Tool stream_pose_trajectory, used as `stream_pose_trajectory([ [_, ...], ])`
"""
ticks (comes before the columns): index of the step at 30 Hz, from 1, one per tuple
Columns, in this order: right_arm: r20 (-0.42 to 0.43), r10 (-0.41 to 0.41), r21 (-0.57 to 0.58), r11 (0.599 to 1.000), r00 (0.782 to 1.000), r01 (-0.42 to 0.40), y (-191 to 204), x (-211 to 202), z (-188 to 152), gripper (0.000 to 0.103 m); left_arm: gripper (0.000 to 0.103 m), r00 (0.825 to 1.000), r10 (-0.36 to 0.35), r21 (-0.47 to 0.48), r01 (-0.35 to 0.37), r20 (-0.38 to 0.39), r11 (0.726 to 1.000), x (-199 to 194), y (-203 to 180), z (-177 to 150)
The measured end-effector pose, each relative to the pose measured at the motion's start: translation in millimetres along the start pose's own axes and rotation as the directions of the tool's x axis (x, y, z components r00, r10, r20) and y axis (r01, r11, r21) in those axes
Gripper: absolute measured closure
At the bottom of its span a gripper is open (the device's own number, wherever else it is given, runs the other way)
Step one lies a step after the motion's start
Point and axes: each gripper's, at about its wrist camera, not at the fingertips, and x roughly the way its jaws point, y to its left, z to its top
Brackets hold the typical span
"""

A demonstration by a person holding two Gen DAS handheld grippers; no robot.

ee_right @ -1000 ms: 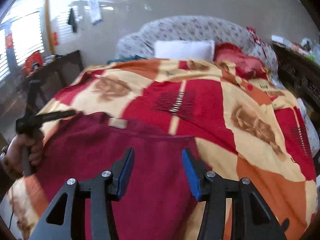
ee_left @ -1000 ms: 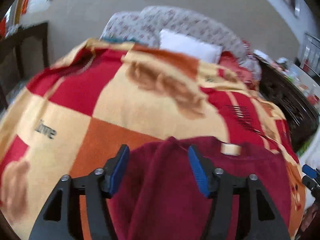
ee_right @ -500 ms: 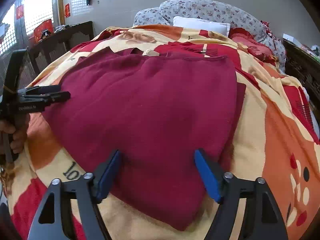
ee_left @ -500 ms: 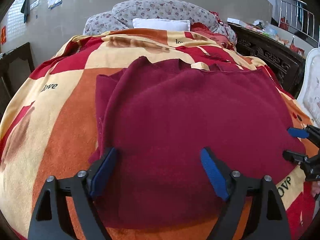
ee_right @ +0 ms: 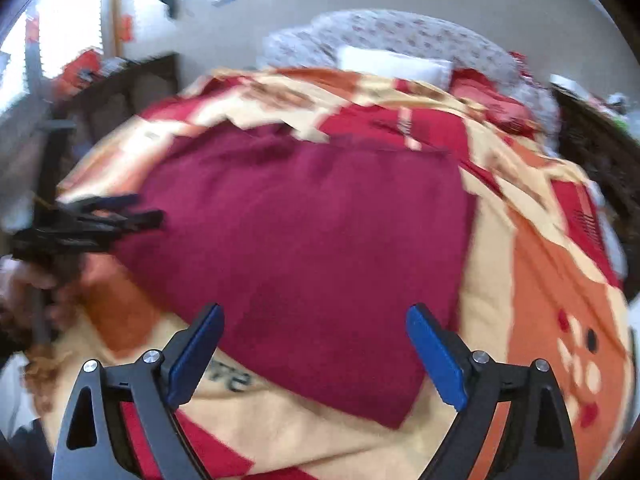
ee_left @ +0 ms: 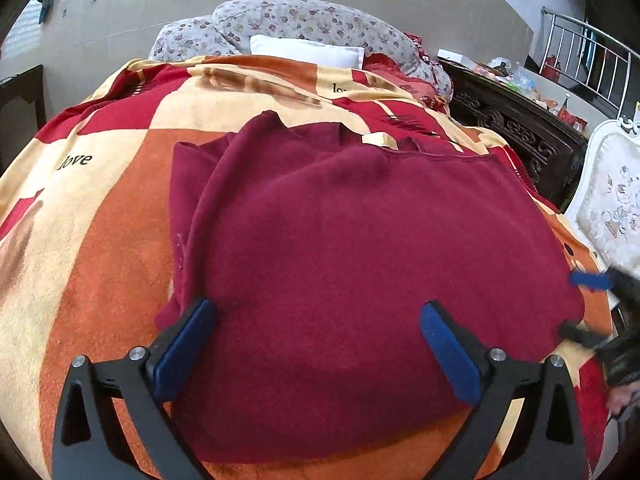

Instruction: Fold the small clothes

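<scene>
Since released, garment [ee_left: 360, 280] flat, spread.

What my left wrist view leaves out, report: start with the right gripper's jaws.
Observer: The right gripper has just been opening. Its jaws stand wide and press nothing, with the maroon sweater's near edge lying loose between them.
Operator: Now give me the sweater's near right corner.
Observer: It lies flat on the blanket, with nothing on it.
</scene>
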Motion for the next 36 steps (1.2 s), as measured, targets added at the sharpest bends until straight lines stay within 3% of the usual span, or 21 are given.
stream_pose_trajectory([
  [2, -0.102, -0.040, -0.019, 0.999, 0.994, 0.038, 2.2, 28.4, -12.9, 0.007, 0.001, 1.000, -0.013, -0.008, 0.013, 0.004, 1.000, -0.6, 1.0, 0.2],
  [7, -0.068, -0.020, -0.010, 1.000, 0.997, 0.019, 1.8, 27.6, -16.5, 0.002, 0.001, 0.998, -0.051, -0.035, 0.052, 0.021, 0.998, -3.5, 4.9, -0.4],
  [11, -0.048, -0.036, -0.018, 0.999, 0.998, 0.035, 5.3, 24.4, -20.0, 0.002, 0.001, 0.994, -0.069, -0.085, 0.076, 0.083, 0.993, -28.7, 11.4, -2.6],
  [13, -0.033, -0.041, -0.020, 0.999, 0.999, 0.040, 6.4, 22.2, -23.3, 0.002, 0.001, 0.994, -0.038, -0.128, 0.051, 0.099, 0.991, -44.0, 17.4, -8.0],
  [16, -0.020, -0.040, -0.009, 0.999, 0.999, 0.040, 4.8, 20.4, -24.2, 0.002, 0.001, 0.996, -0.066, -0.150, 0.074, 0.057, 0.986, -38.5, 25.8, -16.6],
  [18, 0.001, -0.048, -0.006, 0.999, 0.999, 0.048, 4.6, 12.8, -19.8, 0.003, 0.001, 0.996, -0.072, -0.187, 0.060, -0.058, 0.981, -13.4, 33.5, -23.8],
  [20, 0.052, -0.079, 0.033, 0.996, 0.995, 0.078, 2.5, 0.2, -11.3, 0.003, 0.001, 0.997, -0.073, -0.198, 0.066, -0.031, 0.978, -15.2, 34.6, -19.0],
  [22, 0.095, -0.065, 0.089, 0.994, 0.993, 0.057, -2.4, -10.6, 0.2, 0.002, 0.001, 0.997, -0.059, -0.196, 0.046, -0.056, 0.980, -9.7, 33.2, -19.0],
  [26, 0.024, 0.005, 0.123, 0.992, 1.000, -0.008, -8.0, 12.7, 11.2, 0.002, 0.001, 0.997, -0.052, -0.184, 0.041, -0.052, 0.982, -13.2, 28.8, -20.2],
  [28, -0.049, -0.044, 0.077, 0.996, 0.998, 0.048, -4.9, 40.0, 3.2, 0.002, 0.001, 0.997, -0.059, -0.192, 0.048, -0.049, 0.980, -13.5, 30.7, -19.8],
  [31, -0.030, -0.110, 0.011, 0.994, 0.993, 0.110, 7.8, 36.1, 4.4, 0.000, 0.001, 0.997, -0.053, -0.188, 0.043, -0.052, 0.981, -13.4, 30.5, -20.8],
  [36, 0.101, -0.230, 0.006, 0.973, 0.968, 0.231, 7.1, -1.1, 0.9, 0.000, 0.001, 0.997, -0.049, -0.184, 0.039, -0.054, 0.982, -12.7, 32.0, -21.2],
])
